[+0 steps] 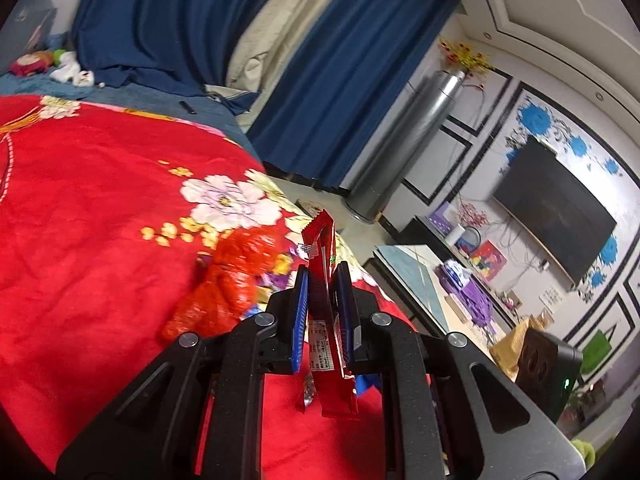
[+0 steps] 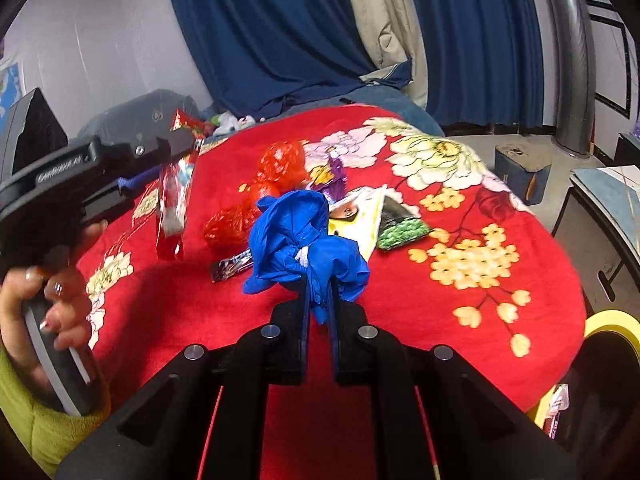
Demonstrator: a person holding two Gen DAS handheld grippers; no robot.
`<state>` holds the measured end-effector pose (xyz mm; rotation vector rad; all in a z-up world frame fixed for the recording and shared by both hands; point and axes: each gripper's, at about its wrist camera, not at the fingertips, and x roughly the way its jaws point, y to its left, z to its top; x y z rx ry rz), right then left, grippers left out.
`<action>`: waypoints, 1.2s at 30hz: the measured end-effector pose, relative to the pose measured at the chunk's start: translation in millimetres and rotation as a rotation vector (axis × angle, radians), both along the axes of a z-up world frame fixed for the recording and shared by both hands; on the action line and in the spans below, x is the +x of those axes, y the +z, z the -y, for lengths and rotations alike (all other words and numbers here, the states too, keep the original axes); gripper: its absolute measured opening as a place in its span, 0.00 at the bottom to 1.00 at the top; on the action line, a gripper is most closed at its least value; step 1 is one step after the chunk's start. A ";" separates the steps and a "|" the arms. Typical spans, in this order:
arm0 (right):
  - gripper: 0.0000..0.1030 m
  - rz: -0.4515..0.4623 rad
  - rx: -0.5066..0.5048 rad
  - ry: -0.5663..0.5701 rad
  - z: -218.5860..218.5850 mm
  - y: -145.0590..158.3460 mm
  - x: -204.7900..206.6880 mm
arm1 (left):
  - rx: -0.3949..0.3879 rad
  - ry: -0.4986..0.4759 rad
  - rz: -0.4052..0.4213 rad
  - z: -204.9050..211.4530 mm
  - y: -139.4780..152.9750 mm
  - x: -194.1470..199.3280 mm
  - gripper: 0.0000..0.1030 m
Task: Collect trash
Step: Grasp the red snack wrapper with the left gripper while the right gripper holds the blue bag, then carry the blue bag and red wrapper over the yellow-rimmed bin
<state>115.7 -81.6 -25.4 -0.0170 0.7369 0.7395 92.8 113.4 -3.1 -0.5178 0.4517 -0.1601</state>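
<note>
Big red floral blanket (image 2: pixel 460 280) covered the bed, w/ blue curtains (image 2: pixel 280 20) hanging behind its far edge. A yellow-rimmed bin (image 2: pixel 612 320) sat just off the blanket's near right corner.

Mid-blanket lay the trash pile: crumpled red plastic bag (image 2: pixel 276 168), a yellow-and-white wrapper (image 2: pixel 364 220) beside a green-printed packet (image 2: pixel 402 232) toward the right, plus a small dark wrapper (image 2: pixel 232 266) nearer the front edge.

Right gripper (image 2: pixel 320 292) was pressed together on a crumpled blue plastic bag (image 2: pixel 296 236), held up off the blanket, in front of the pile, bulk of it bunched above the fingertips.

Left gripper (image 1: pixel 323 280) was pinching a long red snack wrapper (image 1: pixel 322 248), both blue pads clamped on its middle, ends sticking out above & below; from the right wrist cam the wrapper (image 2: pixel 174 200) hung clear of the blanket near its left edge. A hand (image 2: pixel 44 312) w/ a yellow-green sleeve (image 2: pixel 28 424) gripped that tool's handle.
</note>
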 end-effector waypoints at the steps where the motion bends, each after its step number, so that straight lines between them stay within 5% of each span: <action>1: 0.08 0.002 0.003 -0.009 4.1 1.6 0.3 | 0.009 -0.011 0.003 5.2 1.0 -0.2 0.09; 36: 0.08 0.025 0.041 -0.269 125.6 8.8 4.6 | 0.194 -0.252 0.019 120.6 0.5 -4.2 0.09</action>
